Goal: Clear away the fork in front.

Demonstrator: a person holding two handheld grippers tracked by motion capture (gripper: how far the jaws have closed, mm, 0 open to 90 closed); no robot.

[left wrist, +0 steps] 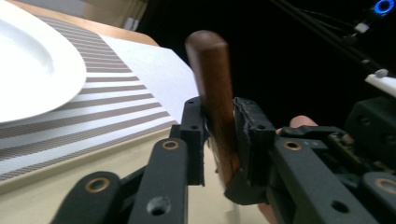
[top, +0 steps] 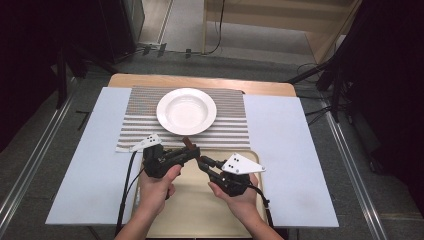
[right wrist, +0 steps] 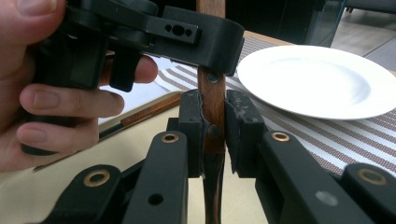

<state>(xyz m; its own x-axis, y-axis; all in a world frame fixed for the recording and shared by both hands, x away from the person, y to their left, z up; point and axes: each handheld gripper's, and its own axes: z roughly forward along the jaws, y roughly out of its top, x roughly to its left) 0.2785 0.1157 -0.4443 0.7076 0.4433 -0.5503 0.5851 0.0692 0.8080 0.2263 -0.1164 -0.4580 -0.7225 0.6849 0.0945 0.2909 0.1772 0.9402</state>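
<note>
Both tools grasp one brown wooden handle (left wrist: 215,100) between them: the left tool (top: 186,151) pinches its rounded end, and the right tool (top: 204,163) pinches it lower down (over the tan tray (top: 200,215) at the worktop's near edge). One white plate (top: 186,111), with nothing in it, sits on one striped mat (top: 227,130).

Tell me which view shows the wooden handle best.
The left gripper view: the wooden handle stands large, rounded end clear above the shut jaws. The right gripper view shows a rivetted stretch clamped by both grippers. The high view gives just a small brown tip.
</note>
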